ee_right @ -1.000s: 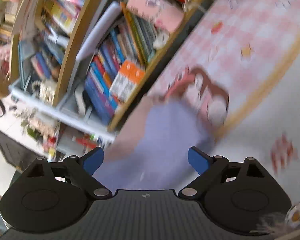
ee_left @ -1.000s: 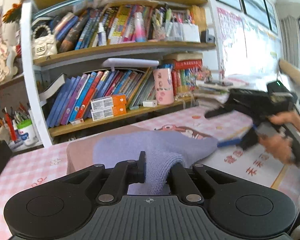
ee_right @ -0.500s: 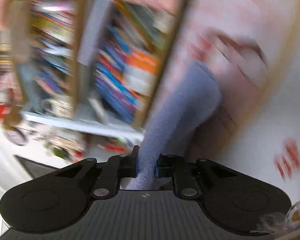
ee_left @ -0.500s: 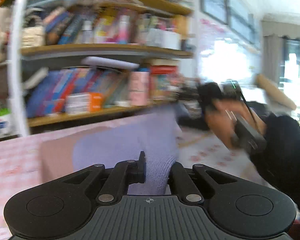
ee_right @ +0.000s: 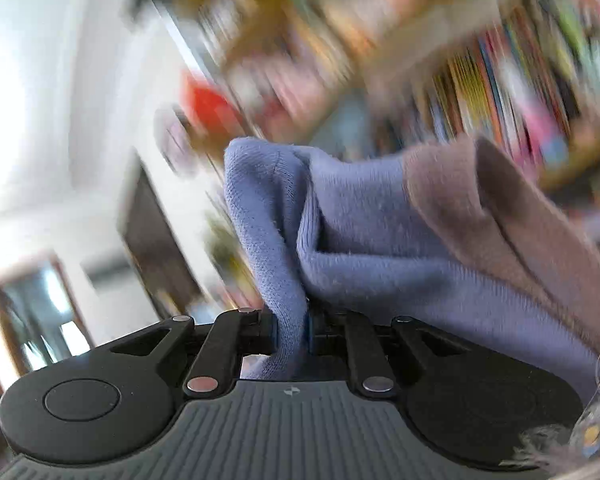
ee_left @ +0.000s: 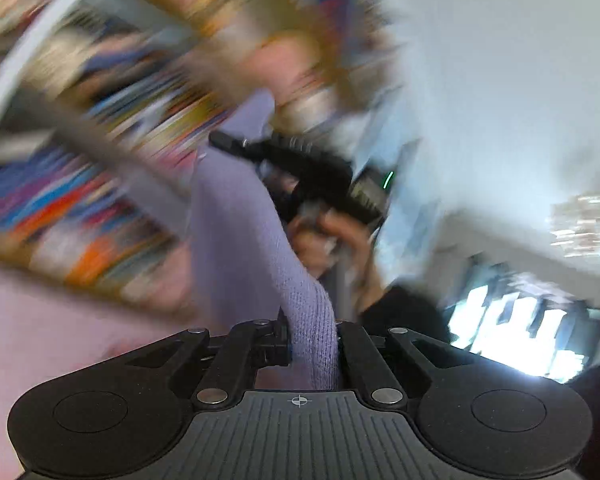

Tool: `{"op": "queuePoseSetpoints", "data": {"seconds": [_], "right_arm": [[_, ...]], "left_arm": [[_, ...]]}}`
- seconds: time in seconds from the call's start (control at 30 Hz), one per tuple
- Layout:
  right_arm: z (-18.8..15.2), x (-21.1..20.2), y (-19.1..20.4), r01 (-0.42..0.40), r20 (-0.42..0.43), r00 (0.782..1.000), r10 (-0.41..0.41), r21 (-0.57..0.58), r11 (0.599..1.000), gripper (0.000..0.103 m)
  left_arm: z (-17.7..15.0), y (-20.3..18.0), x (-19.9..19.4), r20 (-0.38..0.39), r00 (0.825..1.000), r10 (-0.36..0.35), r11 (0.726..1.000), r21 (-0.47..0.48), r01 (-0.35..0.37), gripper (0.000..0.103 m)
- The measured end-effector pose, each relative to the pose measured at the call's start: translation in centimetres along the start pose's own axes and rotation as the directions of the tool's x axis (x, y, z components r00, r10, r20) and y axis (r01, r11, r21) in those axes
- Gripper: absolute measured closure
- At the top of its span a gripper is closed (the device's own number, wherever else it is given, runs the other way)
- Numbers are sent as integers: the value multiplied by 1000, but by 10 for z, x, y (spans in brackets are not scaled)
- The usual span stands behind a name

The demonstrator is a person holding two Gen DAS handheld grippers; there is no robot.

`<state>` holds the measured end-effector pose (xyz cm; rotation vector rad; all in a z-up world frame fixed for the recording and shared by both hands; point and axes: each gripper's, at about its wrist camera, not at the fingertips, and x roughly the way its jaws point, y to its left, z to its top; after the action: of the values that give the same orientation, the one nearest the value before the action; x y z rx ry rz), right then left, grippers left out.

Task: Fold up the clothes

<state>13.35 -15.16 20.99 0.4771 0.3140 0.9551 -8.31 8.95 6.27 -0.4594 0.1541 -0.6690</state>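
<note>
A knitted garment, lilac with a dusty-pink part, hangs in the air between both grippers. My left gripper [ee_left: 312,344] is shut on a lilac edge of the garment [ee_left: 236,240], which stretches away from it towards the right gripper [ee_left: 260,152] seen beyond. In the right wrist view my right gripper [ee_right: 292,336] is shut on another lilac edge of the garment [ee_right: 364,224]; its pink part [ee_right: 480,200] folds off to the right. Both views are blurred by motion.
A blurred bookshelf full of coloured books [ee_left: 100,140] fills the left behind the garment and also shows in the right wrist view [ee_right: 500,60]. White wall and ceiling [ee_left: 500,80] lie to the right, with a bright window [ee_left: 512,340] below.
The right gripper shut on the garment's far edge. Both grippers then lifted it off the table and tilted upward, so the views swing from tabletop to shelf, wall and ceiling.
</note>
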Motion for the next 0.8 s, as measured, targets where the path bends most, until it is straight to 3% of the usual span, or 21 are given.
{"op": "queuePoseSetpoints", "data": {"seconds": [0.03, 0.07, 0.1, 0.13, 0.2, 0.27, 0.43, 0.5, 0.53, 0.63, 0.7, 0.8], "right_arm": [[-22, 29, -11, 52, -80, 995, -52, -2, 999, 91], [-45, 53, -20, 94, -146, 985, -95, -14, 995, 91], [-68, 77, -28, 123, -206, 970, -127, -32, 992, 91], [-91, 100, -35, 147, -263, 952, -156, -52, 988, 91], [-125, 135, -38, 161, -321, 929, -184, -97, 982, 91], [-151, 165, -39, 159, -357, 913, -195, -128, 979, 91], [-173, 216, -46, 143, -428, 888, -165, -84, 986, 88], [-171, 210, -41, 159, -428, 885, -184, -94, 983, 67], [-166, 200, -37, 141, -409, 897, -168, -96, 985, 52], [-153, 159, -34, 96, -355, 926, -128, -108, 990, 52], [-144, 132, -37, 112, -328, 933, -149, -130, 985, 52], [-136, 70, -62, 219, -284, 922, -264, -181, 959, 52]], "left_arm": [[-11, 15, -2, -49, 995, 82, 996, -26, -83, 94], [-21, 28, -6, -107, 975, 195, 979, -35, -200, 94], [-28, 36, -11, -150, 942, 299, 952, -14, -304, 94], [-35, 44, -17, -188, 899, 396, 916, 10, -401, 92], [-38, 51, -39, -181, 858, 480, 876, 53, -479, 86], [-30, 52, -60, -127, 847, 516, 857, 75, -510, 74], [-8, 42, -78, -31, 831, 555, 828, 119, -549, 71], [-3, 36, -75, -18, 830, 557, 823, 142, -550, 71], [-2, 32, -70, -16, 835, 550, 827, 154, -541, 71], [6, 28, -45, -35, 855, 517, 840, 214, -499, 70], [9, 21, -26, -55, 866, 498, 842, 268, -467, 70], [5, 9, 15, -98, 880, 465, 838, 370, -402, 70]]}}
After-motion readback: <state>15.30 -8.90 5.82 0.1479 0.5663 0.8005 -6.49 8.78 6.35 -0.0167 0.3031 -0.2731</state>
